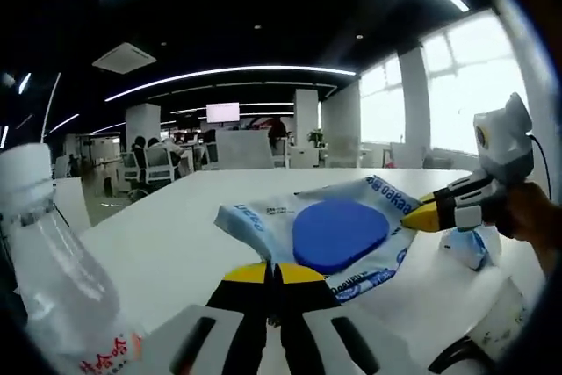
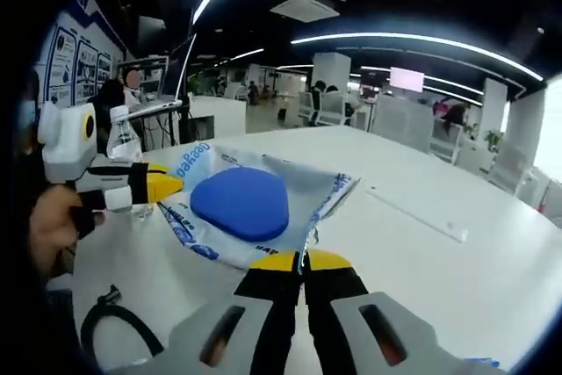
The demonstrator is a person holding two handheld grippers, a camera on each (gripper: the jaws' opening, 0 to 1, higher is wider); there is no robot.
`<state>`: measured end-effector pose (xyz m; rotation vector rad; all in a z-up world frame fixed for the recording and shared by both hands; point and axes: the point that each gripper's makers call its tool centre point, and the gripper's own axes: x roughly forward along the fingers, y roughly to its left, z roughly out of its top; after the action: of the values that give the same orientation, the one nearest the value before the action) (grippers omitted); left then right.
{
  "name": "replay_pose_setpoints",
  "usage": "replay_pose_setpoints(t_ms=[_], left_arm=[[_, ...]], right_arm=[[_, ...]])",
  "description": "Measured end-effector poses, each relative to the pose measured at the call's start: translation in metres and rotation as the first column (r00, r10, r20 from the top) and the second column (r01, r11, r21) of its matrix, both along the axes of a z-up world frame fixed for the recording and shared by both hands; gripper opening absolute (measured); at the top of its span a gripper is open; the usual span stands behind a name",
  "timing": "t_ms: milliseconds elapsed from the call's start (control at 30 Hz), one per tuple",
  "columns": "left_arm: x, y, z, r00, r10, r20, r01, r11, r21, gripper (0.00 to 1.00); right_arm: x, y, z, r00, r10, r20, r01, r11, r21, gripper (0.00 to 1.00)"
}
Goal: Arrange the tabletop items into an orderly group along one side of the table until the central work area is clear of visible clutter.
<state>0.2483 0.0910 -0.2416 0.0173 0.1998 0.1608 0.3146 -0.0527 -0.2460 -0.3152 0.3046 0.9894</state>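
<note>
Open-plan office behind the work area.
Office chairs (image 1: pixel 156 162), a wall screen (image 1: pixel 223 112) and ceiling light strips (image 2: pixel 421 41); posters (image 2: pixel 81 63) at one side.

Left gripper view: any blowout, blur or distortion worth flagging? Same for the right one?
Left gripper view: windows at right blown out white; water bottle at the edge is soft and stretched; ceiling light strips bow with the fisheye. Right gripper view: evenly lit, blue-and-white packet sharp, ceiling strips curved, black cable dim at the rim.

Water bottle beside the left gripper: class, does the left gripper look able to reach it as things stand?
Probably not at once. The left gripper is shut on the wet-wipes pack, so it would have to let go first. The water bottle stands close beside it with nothing between.
</note>
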Motion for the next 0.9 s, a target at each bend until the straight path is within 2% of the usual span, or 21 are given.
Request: replay_pose_setpoints(t_ms=[133,300,533,633,900], left_arm=[[0.002,-0.006,0.011,1.0,-0.019,0.018,0.019,1.0,0.013,0.0],[0.002,-0.011,0.02,0.999,-0.039,0.035,0.038,0.999,0.018,0.0],[0.003,-0.02,0.022,0.997,-0.071,0.039,0.071,0.997,0.025,0.0],[0.004,-0.025,0.022,0.995,-0.09,0.04,0.089,0.996,0.024,0.0],[0.012,-0.056,0.022,0.986,-0.16,0.042,0.158,0.987,0.036,0.0]], right_arm=[[-0.006,-0.008,0.013,0.999,-0.012,0.031,0.012,1.0,0.004,0.0],[0.001,-0.015,0.026,0.998,-0.03,0.062,0.03,1.0,0.002,0.0],[0.011,-0.024,0.031,0.996,-0.055,0.069,0.054,0.998,0.013,0.0],[0.008,-0.032,0.031,0.995,-0.068,0.072,0.067,0.998,0.015,0.0],[0.001,-0.063,0.031,0.99,-0.126,0.063,0.124,0.992,0.028,0.0]])
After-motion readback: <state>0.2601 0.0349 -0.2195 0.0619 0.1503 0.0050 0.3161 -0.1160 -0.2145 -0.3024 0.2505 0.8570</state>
